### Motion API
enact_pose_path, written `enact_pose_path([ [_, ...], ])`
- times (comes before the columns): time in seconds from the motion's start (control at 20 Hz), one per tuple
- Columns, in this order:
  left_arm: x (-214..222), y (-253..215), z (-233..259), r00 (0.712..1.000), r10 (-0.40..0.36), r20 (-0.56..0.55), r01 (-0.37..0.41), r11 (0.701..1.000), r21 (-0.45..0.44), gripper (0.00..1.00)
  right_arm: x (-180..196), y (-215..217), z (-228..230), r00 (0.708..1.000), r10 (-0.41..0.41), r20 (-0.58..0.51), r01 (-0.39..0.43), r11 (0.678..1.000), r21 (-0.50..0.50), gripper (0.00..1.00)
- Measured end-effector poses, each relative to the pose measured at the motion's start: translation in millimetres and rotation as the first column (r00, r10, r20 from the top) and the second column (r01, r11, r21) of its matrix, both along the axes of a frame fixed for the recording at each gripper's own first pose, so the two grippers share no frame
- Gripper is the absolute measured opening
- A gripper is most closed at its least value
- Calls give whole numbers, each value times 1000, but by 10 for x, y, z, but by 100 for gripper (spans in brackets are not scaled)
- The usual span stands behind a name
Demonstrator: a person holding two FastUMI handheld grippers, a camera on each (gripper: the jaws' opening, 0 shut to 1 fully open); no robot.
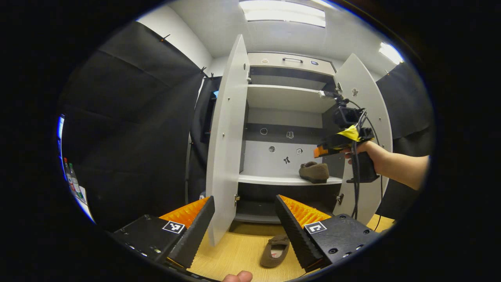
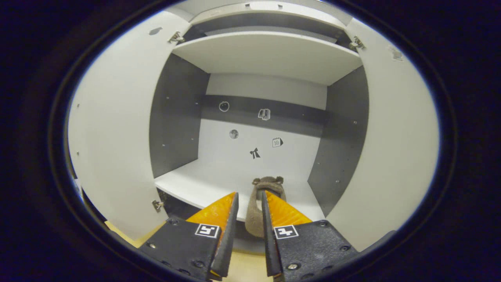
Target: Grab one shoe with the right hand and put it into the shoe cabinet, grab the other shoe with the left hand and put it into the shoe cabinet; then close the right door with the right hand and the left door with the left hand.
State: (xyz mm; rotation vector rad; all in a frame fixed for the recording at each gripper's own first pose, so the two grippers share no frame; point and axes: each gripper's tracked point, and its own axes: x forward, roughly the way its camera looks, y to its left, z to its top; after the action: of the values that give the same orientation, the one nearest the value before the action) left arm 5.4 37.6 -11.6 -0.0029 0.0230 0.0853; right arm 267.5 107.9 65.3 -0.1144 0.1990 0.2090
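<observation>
We see right gripper (image 2: 248,203) fingers narrow, shoe (image 2: 261,203) between them on shelf (image 2: 195,180). Contact unclear. Left gripper (image 1: 244,211) fingers wide, holding nothing. Risk: retreating drags shoe off near edge.

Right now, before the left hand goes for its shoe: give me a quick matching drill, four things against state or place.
1 shoe by the right gripper
2 shoe under the left gripper
3 cabinet doors
4 left gripper

a swung open
b on the wooden floor
c on the cabinet shelf
d fingers wide apart, holding nothing

Pairs: 1-c, 2-b, 3-a, 4-d
</observation>
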Motion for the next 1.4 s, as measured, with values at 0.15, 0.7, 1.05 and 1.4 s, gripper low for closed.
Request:
enact_pose_path([
  [0.15,84,-129,-48,999,-41,-7,41,999,-3,95,-502,-125,-98,999,5,38,-6,999,40,54],
  [0.7,127,-514,-378,986,-136,-94,134,991,-31,95,-1901,-507,-1340,996,-77,45,72,993,92,71],
  [1.05,299,-747,-1007,927,-246,-282,234,969,-73,95,-2323,-723,-1758,989,-140,-47,145,983,113,86],
  [1.4,668,-743,-2296,757,-281,-589,219,960,-176,95,-2534,-848,-1984,981,-161,-106,172,978,114,82],
])
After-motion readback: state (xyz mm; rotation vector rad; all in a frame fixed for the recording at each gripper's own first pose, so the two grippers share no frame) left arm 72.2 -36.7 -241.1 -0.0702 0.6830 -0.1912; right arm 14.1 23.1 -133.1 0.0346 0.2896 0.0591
